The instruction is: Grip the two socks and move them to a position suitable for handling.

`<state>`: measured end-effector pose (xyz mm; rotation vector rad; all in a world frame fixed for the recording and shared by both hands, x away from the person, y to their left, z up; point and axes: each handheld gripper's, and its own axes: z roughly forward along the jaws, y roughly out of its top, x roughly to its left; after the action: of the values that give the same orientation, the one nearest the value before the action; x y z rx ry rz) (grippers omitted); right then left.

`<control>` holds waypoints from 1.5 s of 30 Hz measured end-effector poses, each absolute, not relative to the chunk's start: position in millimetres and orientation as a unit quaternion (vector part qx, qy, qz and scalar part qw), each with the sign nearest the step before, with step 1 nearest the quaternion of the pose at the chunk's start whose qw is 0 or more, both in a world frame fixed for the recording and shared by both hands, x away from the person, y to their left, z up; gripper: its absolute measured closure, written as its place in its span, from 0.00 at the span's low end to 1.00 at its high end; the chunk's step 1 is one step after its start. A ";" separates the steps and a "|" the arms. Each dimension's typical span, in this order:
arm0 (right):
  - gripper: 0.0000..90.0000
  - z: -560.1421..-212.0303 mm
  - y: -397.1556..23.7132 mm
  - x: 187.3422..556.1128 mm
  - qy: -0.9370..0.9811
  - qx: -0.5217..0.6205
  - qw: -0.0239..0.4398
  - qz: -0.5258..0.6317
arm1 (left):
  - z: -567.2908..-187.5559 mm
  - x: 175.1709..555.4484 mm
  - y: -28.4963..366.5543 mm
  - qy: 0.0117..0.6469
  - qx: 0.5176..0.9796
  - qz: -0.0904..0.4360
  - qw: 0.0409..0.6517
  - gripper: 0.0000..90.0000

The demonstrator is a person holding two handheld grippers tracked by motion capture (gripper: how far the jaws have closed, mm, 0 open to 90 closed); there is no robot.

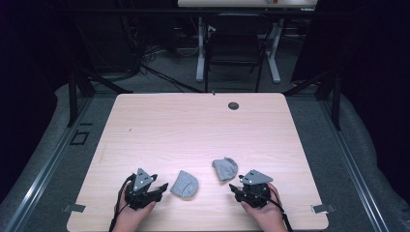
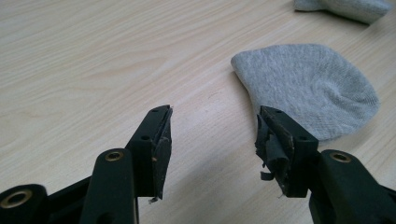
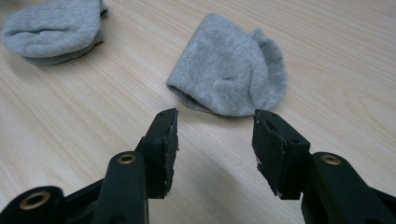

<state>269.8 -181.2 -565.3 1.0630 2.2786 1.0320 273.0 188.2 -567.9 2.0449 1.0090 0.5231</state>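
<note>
Two small grey socks lie on the light wooden table (image 1: 193, 125). The left sock (image 1: 184, 184) (image 2: 310, 88) is flat and rounded; my left gripper (image 1: 160, 185) (image 2: 212, 114) rests just left of it, open and holding nothing, its right jaw close to the sock's edge. The right sock (image 1: 225, 167) (image 3: 229, 70) is folded, with its cuff opening facing my right gripper (image 1: 237, 183) (image 3: 215, 116), which stands open a short way in front of it. Each gripper view also catches the other sock (image 2: 345, 7) (image 3: 53, 30) near its top edge.
A dark round grommet hole (image 1: 233, 105) sits near the table's far edge. Beyond the table stand a black chair (image 1: 234, 48) and white desk legs (image 1: 200, 53). A person's hands hold both grippers at the table's near edge. Metal brackets (image 1: 323, 209) mark the front corners.
</note>
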 end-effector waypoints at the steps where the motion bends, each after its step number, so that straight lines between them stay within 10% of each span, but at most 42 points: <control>1: 0.56 -565.3 -181.2 269.8 0.820 0.382 0.210 0.371 | -567.8 272.8 188.1 0.399 0.803 0.206 0.392 0.51; 14: 0.57 -566.4 -183.4 269.9 0.815 0.392 0.208 0.373 | -568.1 272.2 184.2 0.390 0.807 0.217 0.386 0.52; 45: 0.66 -563.3 -184.1 268.8 0.817 0.391 0.202 0.373 | -577.0 271.4 154.3 0.356 0.840 0.187 0.364 0.97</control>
<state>268.8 -184.1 -563.3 1.0925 2.2802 1.0419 271.4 154.3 -577.0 2.1617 0.9162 0.4802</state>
